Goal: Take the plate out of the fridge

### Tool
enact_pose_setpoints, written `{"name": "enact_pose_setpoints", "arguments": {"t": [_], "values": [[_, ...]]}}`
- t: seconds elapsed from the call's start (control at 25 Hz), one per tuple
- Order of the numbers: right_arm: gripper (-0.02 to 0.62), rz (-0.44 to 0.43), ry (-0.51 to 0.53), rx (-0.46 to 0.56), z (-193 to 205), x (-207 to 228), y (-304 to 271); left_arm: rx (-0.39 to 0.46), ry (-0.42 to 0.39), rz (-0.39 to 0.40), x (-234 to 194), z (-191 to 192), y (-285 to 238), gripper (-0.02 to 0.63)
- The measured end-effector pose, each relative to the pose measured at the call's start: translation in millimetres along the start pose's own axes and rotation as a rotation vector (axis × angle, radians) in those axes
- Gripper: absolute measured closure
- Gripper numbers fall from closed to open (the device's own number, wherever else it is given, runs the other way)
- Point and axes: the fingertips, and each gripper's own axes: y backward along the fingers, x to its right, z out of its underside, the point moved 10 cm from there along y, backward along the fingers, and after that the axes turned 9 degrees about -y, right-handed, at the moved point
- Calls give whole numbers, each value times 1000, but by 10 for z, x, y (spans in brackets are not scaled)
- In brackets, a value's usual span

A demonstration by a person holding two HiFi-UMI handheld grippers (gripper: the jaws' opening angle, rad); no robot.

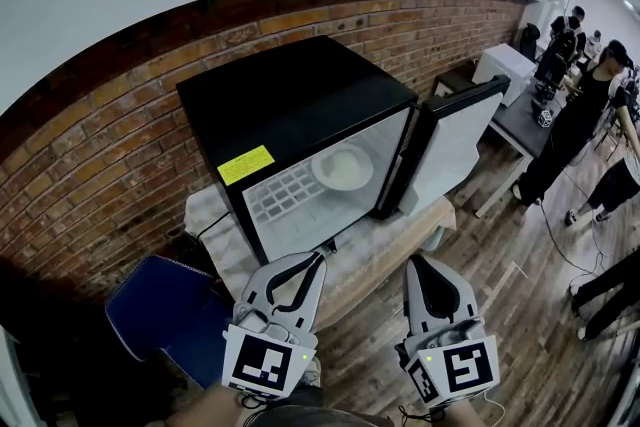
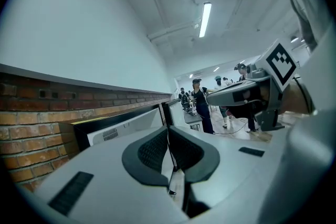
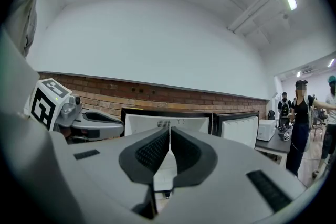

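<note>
A black mini fridge [image 1: 290, 105] stands on a low marble-topped table [image 1: 390, 245] against the brick wall. Its door [image 1: 455, 140] is swung open to the right. Inside, a white plate [image 1: 342, 167] rests on the shelf towards the right. My left gripper [image 1: 318, 260] and right gripper [image 1: 418, 265] hang side by side in front of the table, short of the fridge opening. Both are shut with nothing between the jaws. In the right gripper view the fridge [image 3: 168, 123] shows straight ahead behind the closed right gripper [image 3: 170, 131]. The left gripper [image 2: 169, 131] points at the fridge's open front too.
A blue chair [image 1: 165, 310] stands on the floor at the left of the table. At the right, several people [image 1: 575, 115] stand around a white desk [image 1: 515, 120]. Wooden floor lies below the grippers. A cable [image 1: 205, 230] hangs at the fridge's left side.
</note>
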Motion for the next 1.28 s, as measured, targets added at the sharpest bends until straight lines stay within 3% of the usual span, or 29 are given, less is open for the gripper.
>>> {"name": "enact_pose_setpoints", "arguments": {"t": [0.56, 0.68, 1.04, 1.28], "values": [[565, 24, 12, -7, -47, 50, -453, 25, -4, 4, -374, 92, -298, 583], [565, 22, 11, -8, -50, 108, -501, 6, -43, 12, -381, 128, -352, 583], [565, -39, 0, -14, -88, 299, -646, -9, 17, -66, -380, 78, -447, 583], [565, -70, -46, -15, -61, 454, -770, -15, 9, -89, -341, 45, -590, 583]]}}
